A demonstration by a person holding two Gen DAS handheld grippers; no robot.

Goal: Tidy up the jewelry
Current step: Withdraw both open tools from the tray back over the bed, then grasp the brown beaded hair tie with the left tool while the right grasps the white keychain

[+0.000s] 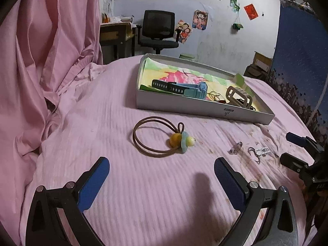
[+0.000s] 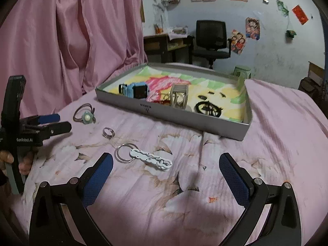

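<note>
Both grippers, left (image 1: 162, 181) and right (image 2: 166, 176), are hovering over the bed (image 1: 143, 194), jaws released (holding nothing). A hair tie (image 1: 162, 138) and keyring (image 2: 143, 157) are lying near the tray (image 1: 205, 107).

a black office chair (image 1: 158, 28) by a wooden desk (image 1: 114, 33) — pink curtain (image 1: 51, 30) left.

Reads "GenRobot.AI" in white on the black body of the left gripper (image 2: 55, 121), seen from the right wrist. Small dark print on the tray (image 2: 174, 112) front wall, too blurred to read.
</note>
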